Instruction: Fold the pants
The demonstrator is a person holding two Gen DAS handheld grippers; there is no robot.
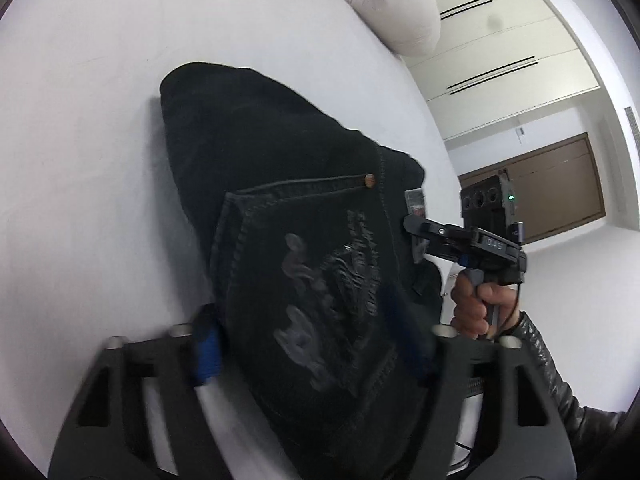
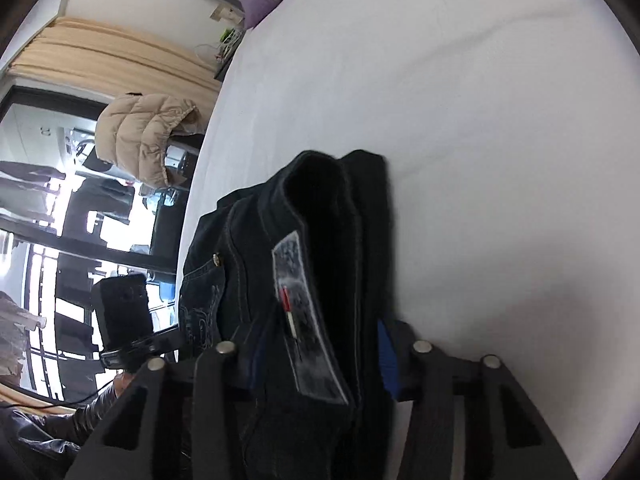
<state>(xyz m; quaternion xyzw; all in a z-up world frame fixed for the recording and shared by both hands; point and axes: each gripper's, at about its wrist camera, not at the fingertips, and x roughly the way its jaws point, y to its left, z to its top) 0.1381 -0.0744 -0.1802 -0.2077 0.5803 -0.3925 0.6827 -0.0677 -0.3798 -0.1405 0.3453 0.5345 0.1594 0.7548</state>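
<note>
Two grippers on the job: my left gripper (image 1: 312, 344) has the folded black pants (image 1: 280, 208) between its blue-padded fingers (image 1: 206, 346), but blur hides whether they press. My right gripper (image 2: 320, 354) straddles the waistband edge; I cannot tell its grip either. Pants lie bunched on the white bed (image 1: 80, 140).

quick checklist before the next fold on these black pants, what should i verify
1. Pants lie on the white bed sheet: ok.
2. Left gripper straddles the pocket end: ok; firm grip: cannot tell.
3. Right gripper astride the waistband label: ok; firm grip: cannot tell.
4. Fold edges even: cannot tell, blurred.
5. Sheet beyond the pants free for folding: ok.
6. Beige pillow apart from the pants: ok.
</note>
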